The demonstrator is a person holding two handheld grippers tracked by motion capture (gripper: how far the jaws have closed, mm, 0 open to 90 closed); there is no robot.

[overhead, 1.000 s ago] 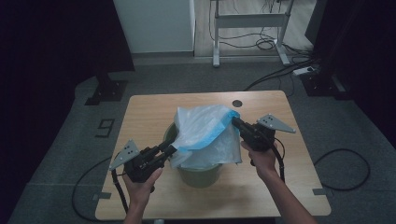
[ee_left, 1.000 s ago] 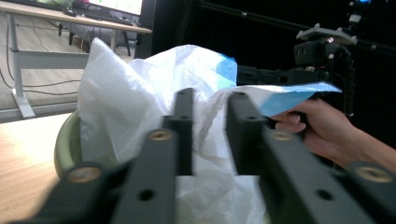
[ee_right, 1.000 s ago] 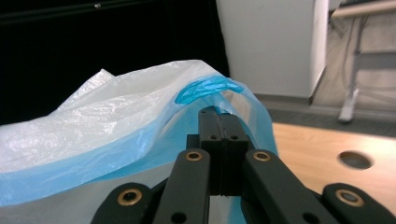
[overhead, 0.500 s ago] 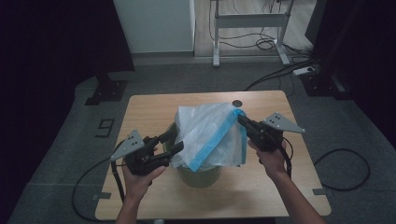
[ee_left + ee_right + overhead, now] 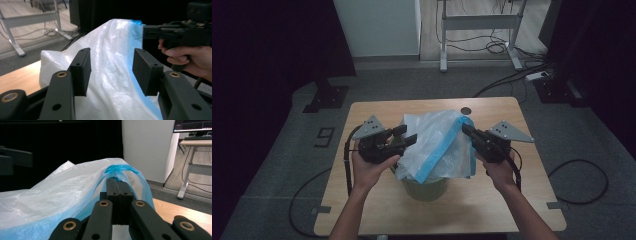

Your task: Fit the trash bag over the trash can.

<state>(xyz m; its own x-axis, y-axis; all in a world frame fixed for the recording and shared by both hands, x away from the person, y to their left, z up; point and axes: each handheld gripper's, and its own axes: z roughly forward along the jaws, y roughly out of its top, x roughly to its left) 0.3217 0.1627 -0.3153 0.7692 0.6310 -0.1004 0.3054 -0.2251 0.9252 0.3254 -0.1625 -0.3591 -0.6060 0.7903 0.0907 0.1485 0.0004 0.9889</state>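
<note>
A white see-through plastic bag (image 5: 437, 145) with a blue rim sits in a greenish bin (image 5: 427, 189) on the wooden table (image 5: 372, 115). My right gripper (image 5: 466, 129) is shut on the bag's blue edge (image 5: 120, 168) and holds it up at the right. My left gripper (image 5: 405, 136) hovers at the bag's left side. Its jaws stand apart and have just been closing a little. Nothing is pinched between them; the bag (image 5: 110, 70) lies just beyond the pads (image 5: 81, 72). The right gripper (image 5: 150, 31) and its hand face it from across the bag.
A small dark round hole (image 5: 466, 110) marks the table's far edge. Beyond the table stand a white cabinet (image 5: 377, 27) and a metal desk frame (image 5: 477, 22), with cables and a power strip (image 5: 537, 76) on the floor. The bin stands close to the table's near edge.
My left gripper has risen and moved in toward the bag, with its jaws wider than a second ago. The bag's raised edge has shifted slightly. The right gripper has stayed put.
</note>
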